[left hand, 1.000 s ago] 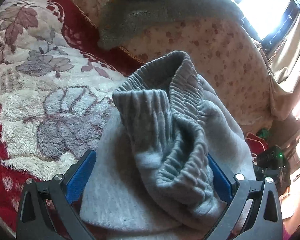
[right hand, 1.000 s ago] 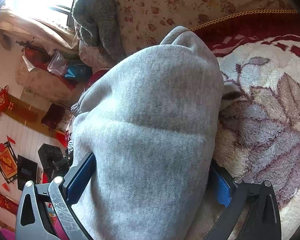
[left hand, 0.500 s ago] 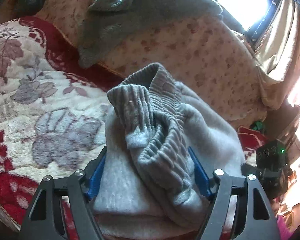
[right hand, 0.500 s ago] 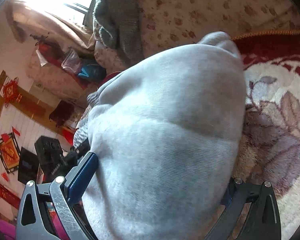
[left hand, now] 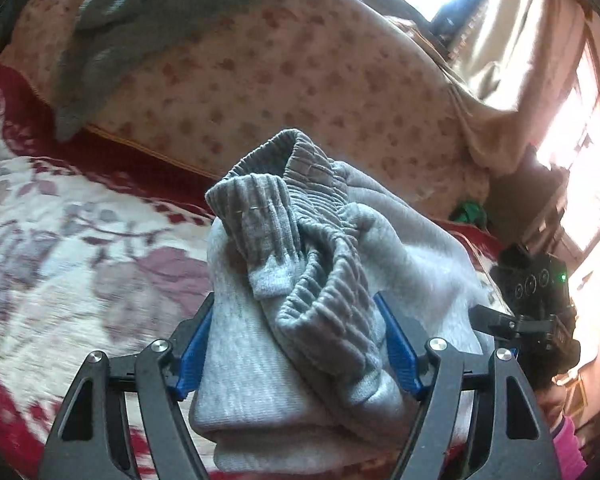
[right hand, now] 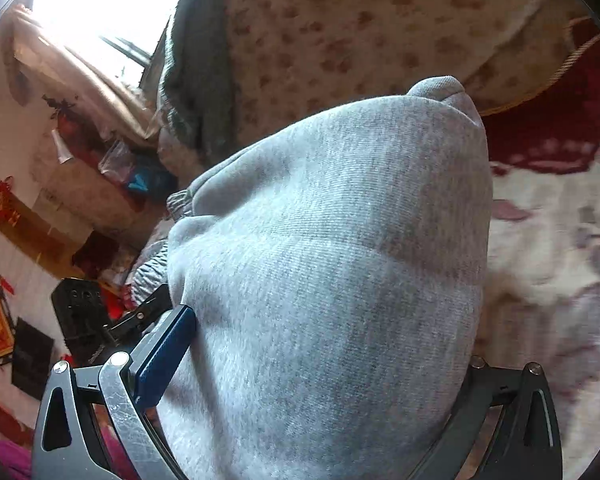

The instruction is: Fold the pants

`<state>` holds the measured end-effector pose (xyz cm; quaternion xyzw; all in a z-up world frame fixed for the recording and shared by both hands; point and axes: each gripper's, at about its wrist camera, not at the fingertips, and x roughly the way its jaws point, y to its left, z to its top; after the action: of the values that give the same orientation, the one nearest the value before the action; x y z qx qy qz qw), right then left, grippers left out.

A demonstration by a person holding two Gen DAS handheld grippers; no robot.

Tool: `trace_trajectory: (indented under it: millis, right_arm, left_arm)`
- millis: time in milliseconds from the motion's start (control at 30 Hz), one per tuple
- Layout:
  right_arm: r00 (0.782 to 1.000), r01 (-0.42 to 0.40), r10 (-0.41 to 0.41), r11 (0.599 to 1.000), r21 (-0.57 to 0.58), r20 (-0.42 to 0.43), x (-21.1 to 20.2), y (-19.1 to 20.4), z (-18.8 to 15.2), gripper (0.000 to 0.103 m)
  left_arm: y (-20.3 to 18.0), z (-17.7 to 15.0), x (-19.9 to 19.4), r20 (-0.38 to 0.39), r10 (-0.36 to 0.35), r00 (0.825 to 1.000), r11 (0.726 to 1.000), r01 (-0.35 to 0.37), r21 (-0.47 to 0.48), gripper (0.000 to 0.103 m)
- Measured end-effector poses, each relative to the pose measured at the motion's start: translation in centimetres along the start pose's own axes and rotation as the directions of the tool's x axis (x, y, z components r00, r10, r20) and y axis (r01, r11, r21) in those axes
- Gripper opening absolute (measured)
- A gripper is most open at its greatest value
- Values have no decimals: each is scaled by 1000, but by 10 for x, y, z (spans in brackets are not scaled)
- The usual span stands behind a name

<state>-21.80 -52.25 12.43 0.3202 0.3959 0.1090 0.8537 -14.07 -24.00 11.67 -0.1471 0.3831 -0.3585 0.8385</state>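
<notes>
Red and cream plush covers the blanket (left hand: 80, 264), printed with mauve leaves and flowers, which spreads under everything in the left wrist view and along the right side (right hand: 560, 240) of the right wrist view. Behind it rises a beige cushion (left hand: 284, 80) dotted with small reddish flowers, seen again at the top of the right wrist view (right hand: 340, 32). A dark grey fleece (left hand: 148, 28) is draped over the top of that cushion.

The pants (left hand: 308, 312) are pale grey sweatpants, bunched into a thick folded bundle that fills the space between both claws. Their ribbed waistband (left hand: 284, 200) stands up at the far end of the bundle, curled over on itself. In the right wrist view the pants (right hand: 332, 280) show only smooth knit, bulging up and hiding most of the claw beneath.

The left gripper (left hand: 296, 344) is closed on the bundle, its 2 blue pads (left hand: 194, 354) pressing the cloth from either side. The right gripper (right hand: 312, 364) has 1 blue pad (right hand: 160, 356) against the fabric; the opposite pad is hidden under the cloth, so its grip cannot be told for certain.

A black device with a green light (left hand: 536, 284) sits just past the pants at the right.
</notes>
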Motion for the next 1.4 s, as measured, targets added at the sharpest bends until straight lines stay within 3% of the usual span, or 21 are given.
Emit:
trace_trajectory:
  millis: [167,300,533,767,967,1167,1333,1400]
  right_arm:
    - [996,84,-84,996,14,10,-27,-33,-7,103]
    - [990,140,-139,990,37,-18,-31,-62,-17,103]
    - [991,132,-129,987,95,-34,-33,-79,-23,103]
    - [981,192,-189,969,154,-34,-56,-80,-37,103]
    - [931,359,-363,931,70,40,-78,-48,-46,103]
    - [855,507,-495,860,-51,157,-82,-8,-53,103]
    - [850,503,-485,863,-45,206,-85,9,-51,103]
    - [837,518,-499,855,-33,223,-88,11,-50,103]
  left_arm:
    - [-34,-16,26,-31,2,1000,999,-1,50,75]
    - [-45,-32,36,-36,47,998,994,-43,101,75]
    - [-40,-38,38,-48,90,995,989,-83,126,83]
    - [-36,-39,31,-43,118,992,986,-112,123,89]
    - [-44,-35,11,-38,177,983,976,-171,132,92]
    - [-72,-28,-13,74,266,961,936,-276,219,94]
    - [-91,-18,-20,115,278,954,922,-299,246,95]
    - [-101,-14,-17,123,273,954,918,-297,262,96]
